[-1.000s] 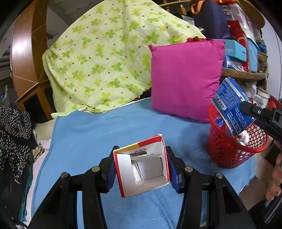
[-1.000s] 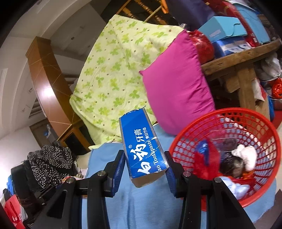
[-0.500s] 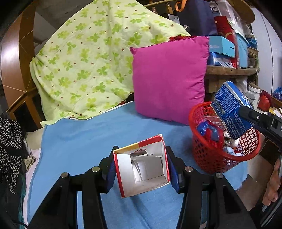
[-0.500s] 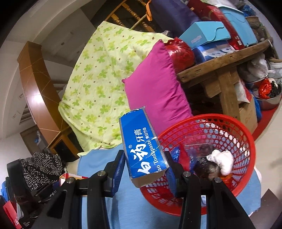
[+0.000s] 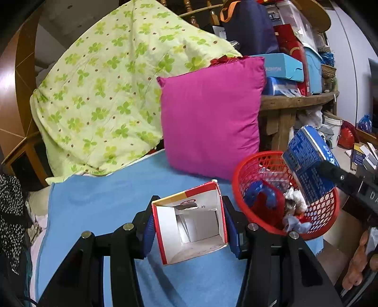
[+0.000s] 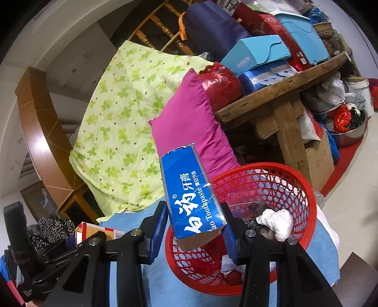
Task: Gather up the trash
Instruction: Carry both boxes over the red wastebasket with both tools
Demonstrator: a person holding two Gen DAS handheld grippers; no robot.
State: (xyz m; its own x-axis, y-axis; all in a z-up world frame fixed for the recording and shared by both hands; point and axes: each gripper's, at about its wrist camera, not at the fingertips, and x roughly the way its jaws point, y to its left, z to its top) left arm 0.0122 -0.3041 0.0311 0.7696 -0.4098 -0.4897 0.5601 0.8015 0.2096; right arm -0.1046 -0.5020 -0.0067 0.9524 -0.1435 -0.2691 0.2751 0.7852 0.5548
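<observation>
a blue sheet (image 5: 99,198) is covering the bed, and a magenta pillow (image 5: 210,118) is standing upright on it beside a green clover-print quilt (image 5: 106,94) that is draping over a wooden headboard (image 6: 151,21). a rough wooden table (image 6: 278,94) is carrying a light blue box (image 6: 255,54) and a navy bag (image 6: 212,30). a steel basin (image 6: 349,134) is sitting under the table on a red mat (image 6: 342,165). curved brown wood panelling (image 6: 35,132) is rising along the white wall (image 6: 70,40).

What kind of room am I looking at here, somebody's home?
Most likely a lived-in bedroom or storage room at home: a bed with a blue sheet, a green clover quilt and pink pillow, beside a wooden table piled with boxes.
</observation>
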